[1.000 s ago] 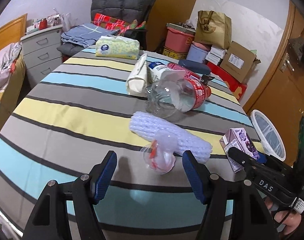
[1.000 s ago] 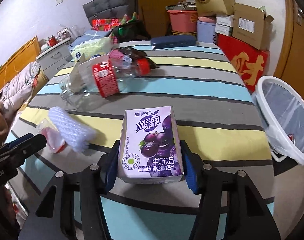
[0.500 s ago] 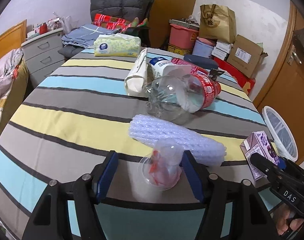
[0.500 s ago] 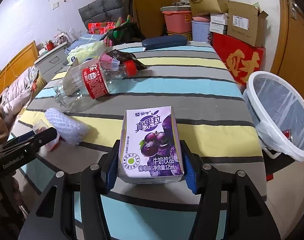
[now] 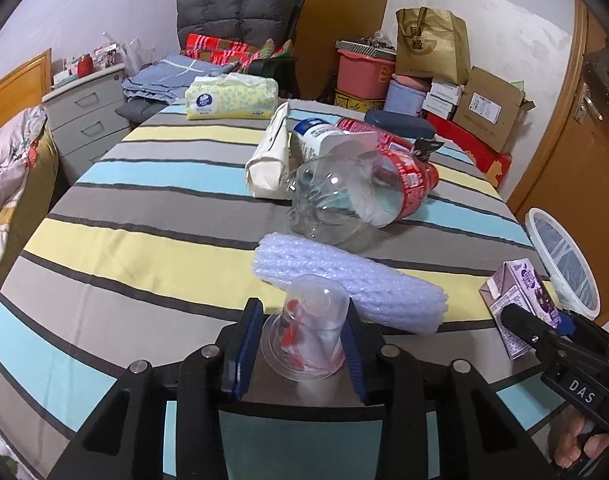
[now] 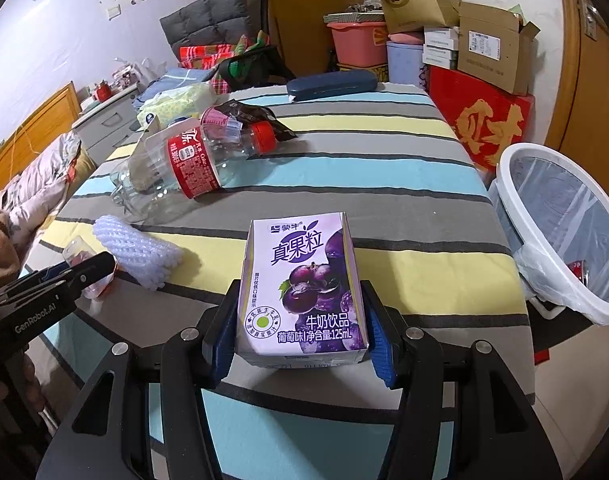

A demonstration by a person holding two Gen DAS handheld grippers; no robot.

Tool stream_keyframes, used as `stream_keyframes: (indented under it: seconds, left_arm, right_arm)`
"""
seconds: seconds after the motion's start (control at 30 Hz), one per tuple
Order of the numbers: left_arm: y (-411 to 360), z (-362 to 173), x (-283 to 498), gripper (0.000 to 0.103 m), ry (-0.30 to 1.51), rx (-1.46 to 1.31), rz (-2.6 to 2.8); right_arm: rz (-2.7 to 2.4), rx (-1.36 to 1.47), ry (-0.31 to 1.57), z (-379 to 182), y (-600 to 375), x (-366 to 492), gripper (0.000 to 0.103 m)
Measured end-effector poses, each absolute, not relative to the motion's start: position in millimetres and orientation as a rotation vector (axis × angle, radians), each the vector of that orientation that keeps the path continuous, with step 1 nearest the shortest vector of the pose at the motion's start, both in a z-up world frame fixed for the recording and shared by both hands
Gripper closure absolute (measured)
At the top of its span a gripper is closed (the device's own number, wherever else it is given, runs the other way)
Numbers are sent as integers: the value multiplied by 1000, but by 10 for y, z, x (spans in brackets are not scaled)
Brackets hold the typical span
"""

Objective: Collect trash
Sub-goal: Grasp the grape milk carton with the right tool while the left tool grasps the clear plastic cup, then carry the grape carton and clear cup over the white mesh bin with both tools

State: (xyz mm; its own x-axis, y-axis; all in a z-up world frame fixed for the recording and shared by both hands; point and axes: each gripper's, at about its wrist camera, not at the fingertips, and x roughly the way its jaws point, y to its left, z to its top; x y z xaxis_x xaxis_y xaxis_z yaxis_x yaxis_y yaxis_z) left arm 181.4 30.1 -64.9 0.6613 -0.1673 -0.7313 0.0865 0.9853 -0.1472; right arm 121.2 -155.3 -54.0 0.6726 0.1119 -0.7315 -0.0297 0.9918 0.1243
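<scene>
My left gripper (image 5: 302, 334) is shut on a small clear plastic cup (image 5: 308, 332) with red scraps inside, lying on the striped table. My right gripper (image 6: 300, 320) is shut on a purple grape milk carton (image 6: 300, 284); the carton also shows in the left wrist view (image 5: 516, 304). A white foam net sleeve (image 5: 344, 276) lies just beyond the cup. A large clear bottle with a red label (image 5: 356, 196) lies further back. The white bin with a plastic liner (image 6: 564, 232) stands off the table's right edge.
A tissue pack (image 5: 230, 98), a cream pouch (image 5: 270, 156), a white and blue container (image 5: 316, 136), a dark wrapper (image 6: 244, 114) and a blue case (image 6: 330, 84) lie at the far end of the table (image 6: 384, 148). Boxes, tubs and a door stand behind.
My left gripper moved forward around the clear cup and closed on it. My right gripper kept its hold on the carton and rose a little.
</scene>
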Motion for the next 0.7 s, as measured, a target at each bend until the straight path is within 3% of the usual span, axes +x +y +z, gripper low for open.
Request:
stream_keyframes:
  seconds: [0.7]
  left_arm:
    - [-313,-138,1652,64,741,-50,-269]
  right_arm:
    - [36,144,738,-262,-1950,1064,47]
